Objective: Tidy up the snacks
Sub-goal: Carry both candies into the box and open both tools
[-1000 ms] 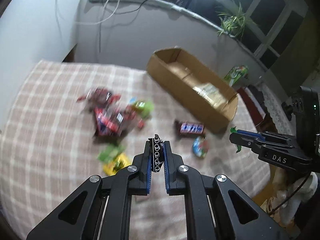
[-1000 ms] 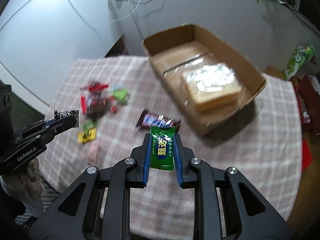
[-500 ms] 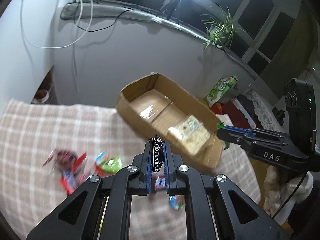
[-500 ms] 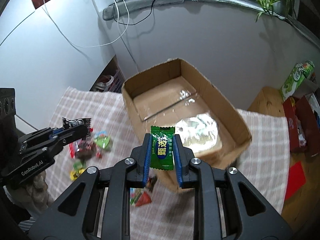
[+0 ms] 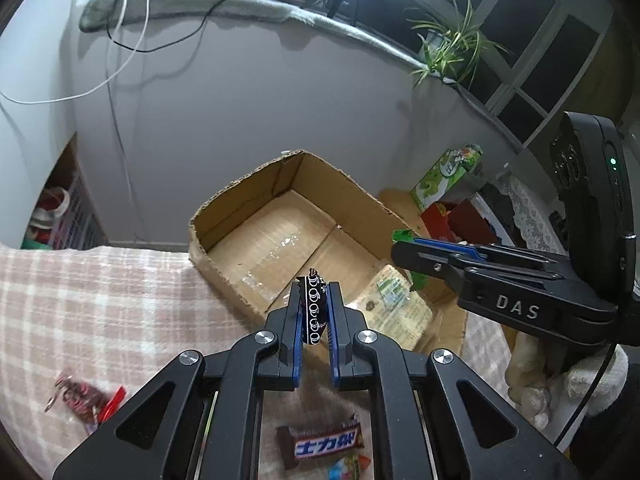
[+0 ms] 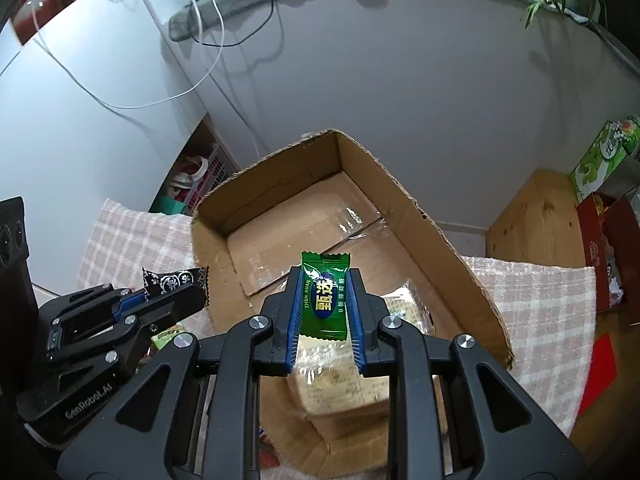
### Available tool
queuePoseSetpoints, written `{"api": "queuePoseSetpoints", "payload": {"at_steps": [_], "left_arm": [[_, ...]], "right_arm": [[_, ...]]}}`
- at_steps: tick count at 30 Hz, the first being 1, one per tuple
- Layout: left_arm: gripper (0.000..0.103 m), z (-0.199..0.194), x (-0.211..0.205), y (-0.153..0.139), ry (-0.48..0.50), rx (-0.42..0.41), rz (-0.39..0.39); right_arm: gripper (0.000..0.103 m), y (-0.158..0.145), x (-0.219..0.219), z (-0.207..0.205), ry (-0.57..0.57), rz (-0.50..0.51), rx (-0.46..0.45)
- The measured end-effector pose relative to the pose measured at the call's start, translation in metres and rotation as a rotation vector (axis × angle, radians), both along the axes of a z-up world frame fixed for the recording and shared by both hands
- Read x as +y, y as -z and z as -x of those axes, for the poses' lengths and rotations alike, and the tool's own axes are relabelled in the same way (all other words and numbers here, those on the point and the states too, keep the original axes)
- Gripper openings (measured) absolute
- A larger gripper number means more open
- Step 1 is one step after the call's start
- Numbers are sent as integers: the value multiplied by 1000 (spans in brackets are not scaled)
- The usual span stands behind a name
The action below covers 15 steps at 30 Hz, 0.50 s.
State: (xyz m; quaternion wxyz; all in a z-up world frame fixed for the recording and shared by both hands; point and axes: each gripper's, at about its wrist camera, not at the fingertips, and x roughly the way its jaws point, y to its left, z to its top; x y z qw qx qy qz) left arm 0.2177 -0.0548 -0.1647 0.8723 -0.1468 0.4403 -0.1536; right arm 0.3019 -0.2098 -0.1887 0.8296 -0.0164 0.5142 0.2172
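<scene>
Now that both grippers have travelled from above the scattered sweets on the pink checked cloth (image 5: 100,292) to the open brown cardboard box (image 6: 436,236), the carry is nearly over and release is looking like the next step. Over the box's near half, the right gripper (image 6: 325,298) is pinching a green foil-wrapped candy (image 6: 325,300) flat between its blue pads, just above the wrapped bread packet (image 6: 340,384) lying inside. At the box's near left wall, the left gripper (image 5: 315,312) is pinching a black printed candy wrapper (image 5: 314,310) edge-on, poking past the tips. A brown chocolate bar (image 5: 320,446) is waiting outside the box.
</scene>
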Motion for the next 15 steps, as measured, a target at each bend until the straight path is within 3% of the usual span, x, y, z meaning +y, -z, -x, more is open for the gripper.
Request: {"api": "queuePoseSetpoints", "payload": {"at_steps": [6, 8, 9, 10, 12, 15], "left_arm": [[9, -8, -8, 6, 25, 19, -11], [18, -10, -9, 7, 32, 25, -15], [22, -11, -10, 8, 33, 29, -17], [28, -11, -11, 8, 33, 32, -20], [34, -11, -11, 7, 30, 26, -29], [35, -10, -10, 7, 27, 27, -30]], "right_arm": [[27, 4, -1, -3, 9, 12, 1], [42, 3, -2, -2, 13, 17, -6], [55, 2, -2, -2, 16, 22, -16], [59, 1, -3, -1, 18, 26, -23], [59, 0, -5, 0, 23, 22, -25], [59, -3, -6, 1, 25, 24, -28]]}}
